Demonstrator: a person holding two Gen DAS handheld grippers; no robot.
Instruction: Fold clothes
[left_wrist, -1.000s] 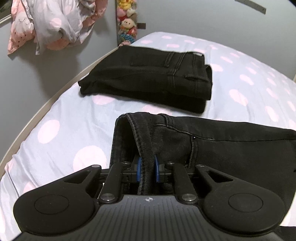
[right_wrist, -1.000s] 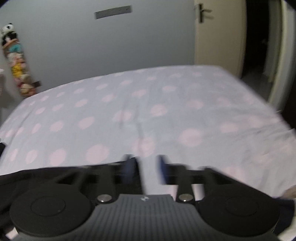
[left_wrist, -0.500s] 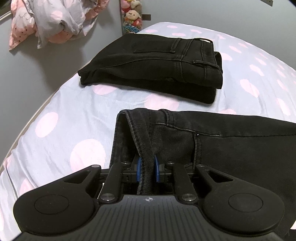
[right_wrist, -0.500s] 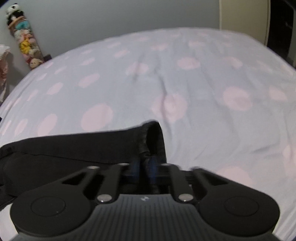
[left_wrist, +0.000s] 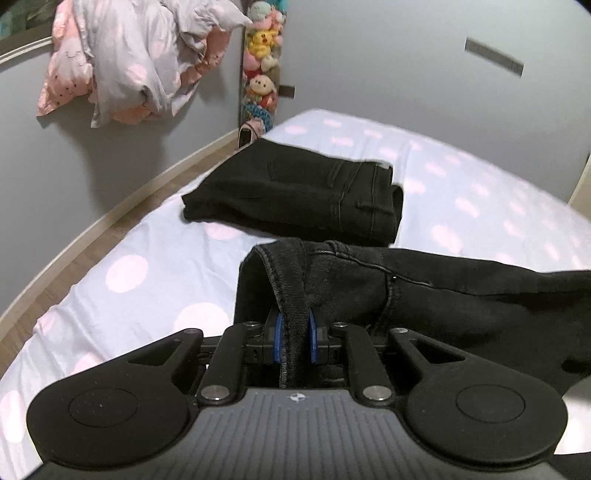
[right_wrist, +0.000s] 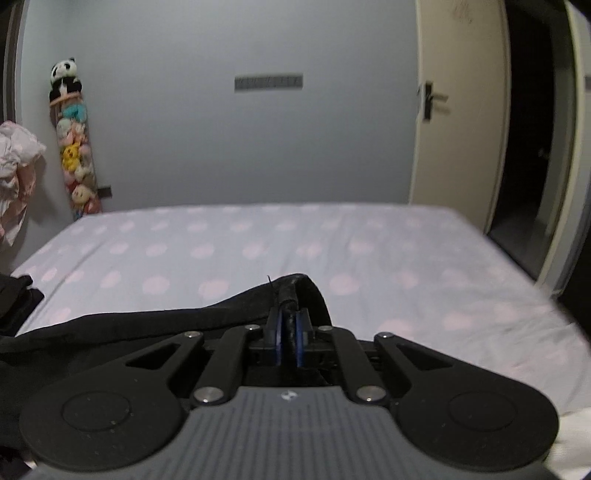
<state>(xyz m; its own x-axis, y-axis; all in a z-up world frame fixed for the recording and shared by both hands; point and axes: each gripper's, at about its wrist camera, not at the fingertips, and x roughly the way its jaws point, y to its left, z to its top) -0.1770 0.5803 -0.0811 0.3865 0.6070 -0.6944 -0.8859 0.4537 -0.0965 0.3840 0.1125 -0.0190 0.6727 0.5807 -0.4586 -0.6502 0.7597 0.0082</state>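
Note:
I hold a pair of black jeans (left_wrist: 424, 291) stretched between both grippers above the dotted bed sheet (left_wrist: 147, 280). My left gripper (left_wrist: 294, 332) is shut on the waistband end, with the denim edge pinched between the blue pads. My right gripper (right_wrist: 290, 332) is shut on the other end of the same jeans (right_wrist: 155, 321), a rolled hem sticking up between the pads. A second pair of black jeans (left_wrist: 303, 192) lies folded on the bed beyond my left gripper.
The bed sheet (right_wrist: 258, 254) stretches ahead of my right gripper. A wall with hanging bedding (left_wrist: 129, 62) and a column of plush toys (left_wrist: 260, 66) stands left. A door (right_wrist: 454, 122) and a dark doorway (right_wrist: 532, 129) are at the right. Floor (left_wrist: 92, 251) runs along the bed's left edge.
My right gripper has shut on the jeans' far end and lifted it. Both views have tilted up, showing more wall. My left gripper has kept its hold throughout.

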